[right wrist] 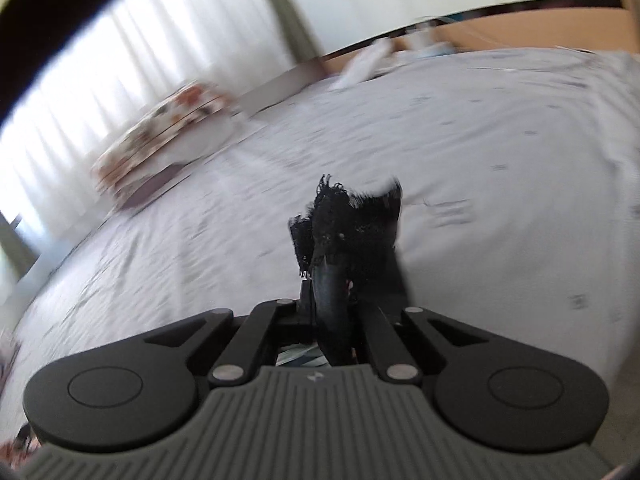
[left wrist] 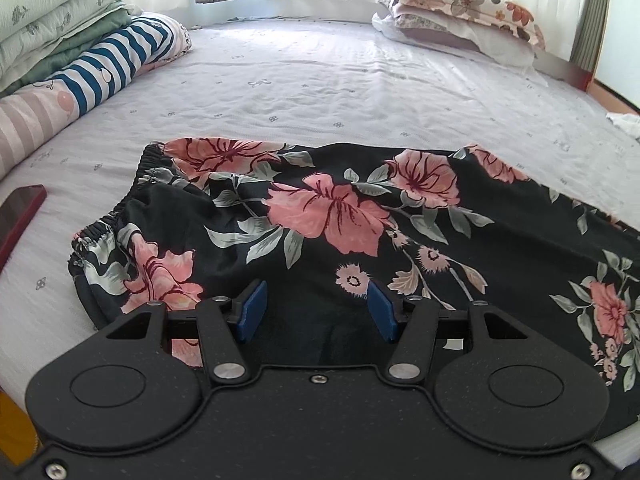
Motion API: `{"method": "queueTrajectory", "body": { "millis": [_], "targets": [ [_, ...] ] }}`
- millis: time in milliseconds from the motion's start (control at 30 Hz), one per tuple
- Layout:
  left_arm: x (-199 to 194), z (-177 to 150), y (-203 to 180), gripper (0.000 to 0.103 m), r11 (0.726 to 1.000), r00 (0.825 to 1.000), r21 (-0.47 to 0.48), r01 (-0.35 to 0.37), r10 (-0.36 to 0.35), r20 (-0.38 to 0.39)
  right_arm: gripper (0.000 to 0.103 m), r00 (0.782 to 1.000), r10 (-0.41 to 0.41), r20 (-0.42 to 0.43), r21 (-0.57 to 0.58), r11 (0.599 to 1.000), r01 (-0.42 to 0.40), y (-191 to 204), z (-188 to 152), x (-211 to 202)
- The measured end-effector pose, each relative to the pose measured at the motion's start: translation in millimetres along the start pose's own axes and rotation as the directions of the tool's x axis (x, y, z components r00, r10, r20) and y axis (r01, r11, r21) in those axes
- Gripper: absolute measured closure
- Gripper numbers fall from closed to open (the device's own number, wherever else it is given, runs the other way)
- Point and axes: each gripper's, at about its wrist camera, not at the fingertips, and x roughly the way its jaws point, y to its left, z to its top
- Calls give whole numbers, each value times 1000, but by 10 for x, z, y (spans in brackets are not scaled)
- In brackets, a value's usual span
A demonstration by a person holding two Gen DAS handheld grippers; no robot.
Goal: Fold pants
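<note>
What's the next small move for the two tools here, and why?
Probably carry the right tool over toward the elastic waistband: it is shut on a bunched black frayed fabric edge, and that view is motion-blurred. The open left tool hovers over the black floral pants lying flat on the lilac bedsheet, gripping nothing; it could pin the fold.
</note>
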Motion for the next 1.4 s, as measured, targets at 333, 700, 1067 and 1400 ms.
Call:
{"method": "queueTrajectory", "body": {
  "millis": [333,700,1067,1400],
  "targets": [
    [-26,-113,154,49,999,1000,-31,23,-22,8,100,939,223,-263,-202,939,-279,1586,-1008,263],
    [-24,-175,273,48,997,998,-52,50,-49,26,100,918,218,-332,-319,890,-327,2122,-1531,144],
    [-52,-198,286,47,997,998,-54,60,-59,30,100,923,196,-332,-352,882,-314,2408,-1639,223],
    [-48,-220,308,46,996,998,-58,60,-58,29,100,911,226,-345,-341,874,-346,2529,-1698,188]
  ]
}}
